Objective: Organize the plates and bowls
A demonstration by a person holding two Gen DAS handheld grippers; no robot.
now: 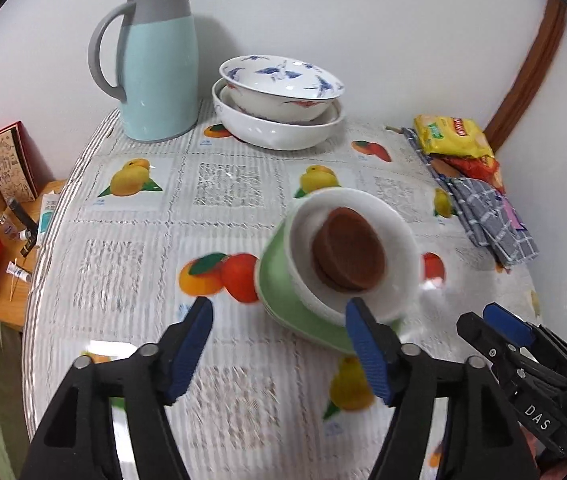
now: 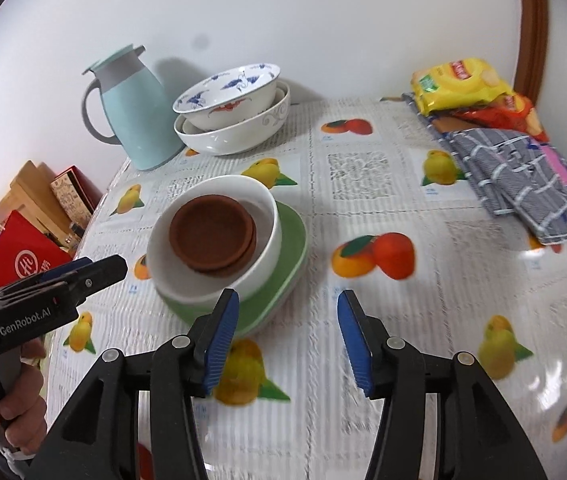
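Stack: brown dish (image 2: pixel 211 236) in white bowl (image 2: pixel 259 264) on green plate (image 2: pixel 289 264), table (image 2: pixel 423 320) centre.
Tongs: left gripper (image 1: pixel 279 344) and right gripper (image 2: pixel 288 336) both agape, holding nothing.
Next: I'd clear off slowly, then go for blue-patterned bowls (image 2: pixel 231 92) at 12 o'clock, pinching a rim.

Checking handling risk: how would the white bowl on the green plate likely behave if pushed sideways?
The white bowl looks glazed, so it may slide on the green plate. It sits off-centre, so it could tip over the rim. The brown dishes inside would probably shift.

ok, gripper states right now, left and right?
Left gripper: open, holding nothing.
Right gripper: open, holding nothing.
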